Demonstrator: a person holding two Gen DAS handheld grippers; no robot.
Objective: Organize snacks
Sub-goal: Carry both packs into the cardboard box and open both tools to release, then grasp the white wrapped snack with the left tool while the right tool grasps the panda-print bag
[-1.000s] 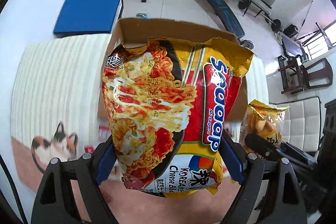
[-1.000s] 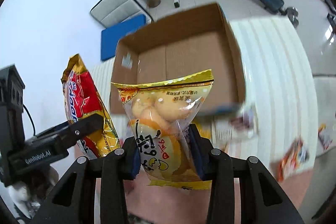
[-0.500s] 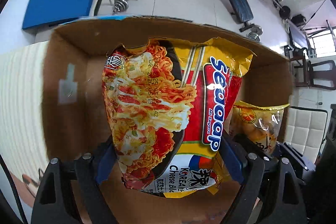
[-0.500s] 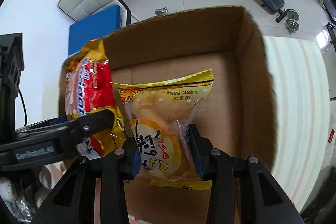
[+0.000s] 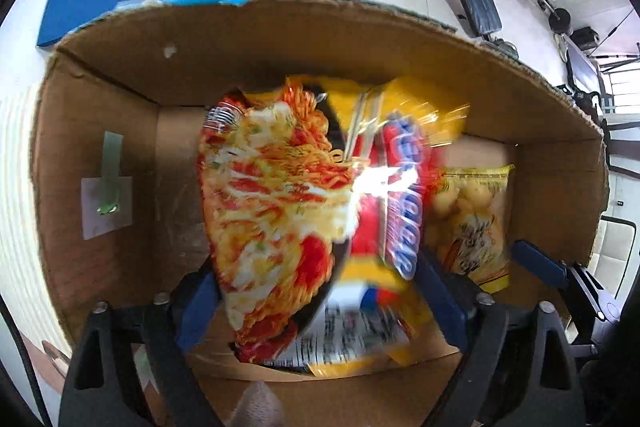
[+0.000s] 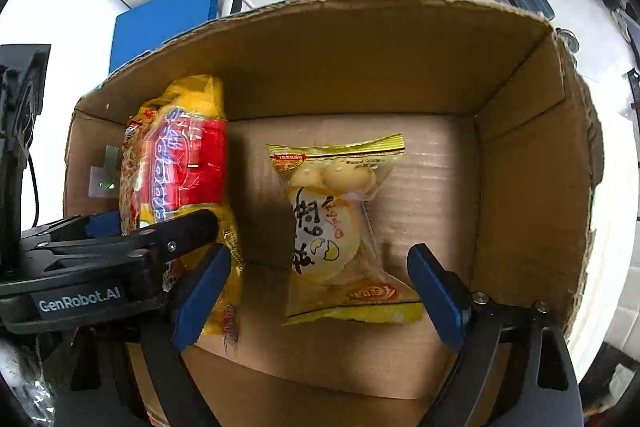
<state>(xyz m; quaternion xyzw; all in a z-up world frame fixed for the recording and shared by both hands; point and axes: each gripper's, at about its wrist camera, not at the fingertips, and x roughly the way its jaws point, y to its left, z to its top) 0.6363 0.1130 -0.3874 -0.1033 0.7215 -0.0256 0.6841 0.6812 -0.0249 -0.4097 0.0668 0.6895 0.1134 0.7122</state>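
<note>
Two snack packets, one cardboard box (image 6: 520,131), both grippers working over the box.

Item 1: egg-cake packet (image 6: 340,227), clear wrapper with yellow ends. Location: flat on the box floor, right of centre, apart from every wall. Right gripper (image 6: 320,295): jaws spread wide, blue pads clear of the packet on either side, holding nothing.

Item 2: noodle packet (image 5: 304,211), red and yellow. Location: inside the box towards its left side, upright or leaning, blurred in the left wrist view. Left gripper (image 5: 316,307): jaws look parted about the packet's lower part; whether the pads are touching it cannot be told from either view.

Relation: in the right wrist view the noodle packet (image 6: 176,179) stands just beside the egg-cake packet with a strip of bare floor between them; in the left wrist view the egg-cake packet (image 5: 472,219) shows behind the noodle packet's right edge.

Risks, as judged:
- Noodle packet, tall and light, may topple rightward onto the egg-cake packet if let go while it is off balance.
- Slick foil may slide and land crooked, wasting floor space.
- Left gripper (image 6: 132,259) sits close to the right one; withdrawing both together may knock them, or a pad may snag a crimped packet end and drag it out.
- Soft cakes may be crushed if further packets are pressed on top.
</note>
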